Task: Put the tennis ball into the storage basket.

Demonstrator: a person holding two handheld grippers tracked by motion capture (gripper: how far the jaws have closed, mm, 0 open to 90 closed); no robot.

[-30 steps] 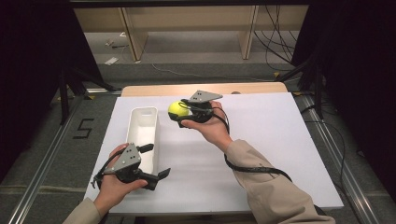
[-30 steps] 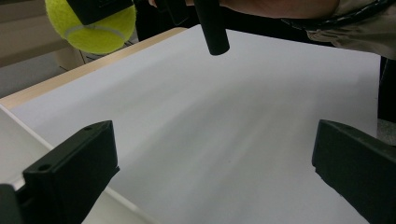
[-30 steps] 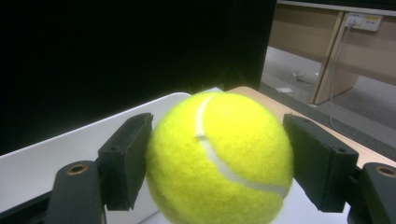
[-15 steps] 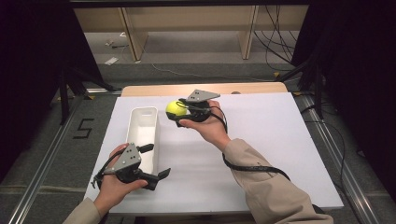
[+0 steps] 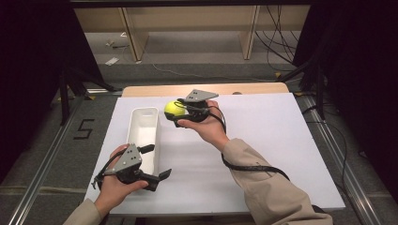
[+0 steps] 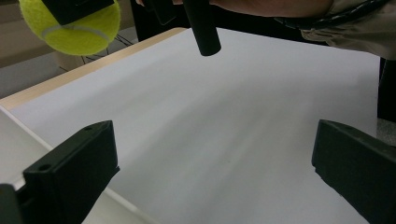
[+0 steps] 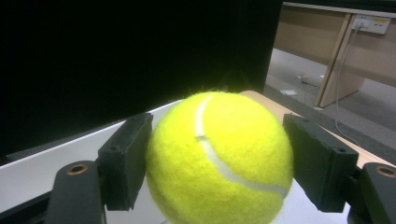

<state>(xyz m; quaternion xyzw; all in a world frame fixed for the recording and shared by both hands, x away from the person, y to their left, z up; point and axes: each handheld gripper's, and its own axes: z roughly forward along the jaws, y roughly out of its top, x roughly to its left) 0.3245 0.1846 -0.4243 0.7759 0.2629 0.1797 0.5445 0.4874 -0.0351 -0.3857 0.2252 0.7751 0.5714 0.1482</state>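
A yellow tennis ball (image 5: 174, 108) hangs in the air just right of the white bin's (image 5: 141, 123) far end, held between the jaws of my right gripper (image 5: 175, 112). In the right gripper view both black pads press on the ball (image 7: 219, 158) from left and right. The ball (image 6: 72, 25) also shows at the top left of the left gripper view. My left gripper (image 5: 157, 161) rests low over the table's near left, beside the bin's near end, jaws wide apart with bare white table between them (image 6: 215, 163).
The white table top (image 5: 263, 136) stretches wide to the right and middle. A wooden edge (image 5: 253, 88) runs along its far side. Dark curtains and metal rails flank the table, and cables lie on the floor beyond.
The right gripper with the ball has drifted very slightly left, toward the bin. The left gripper has kept still.
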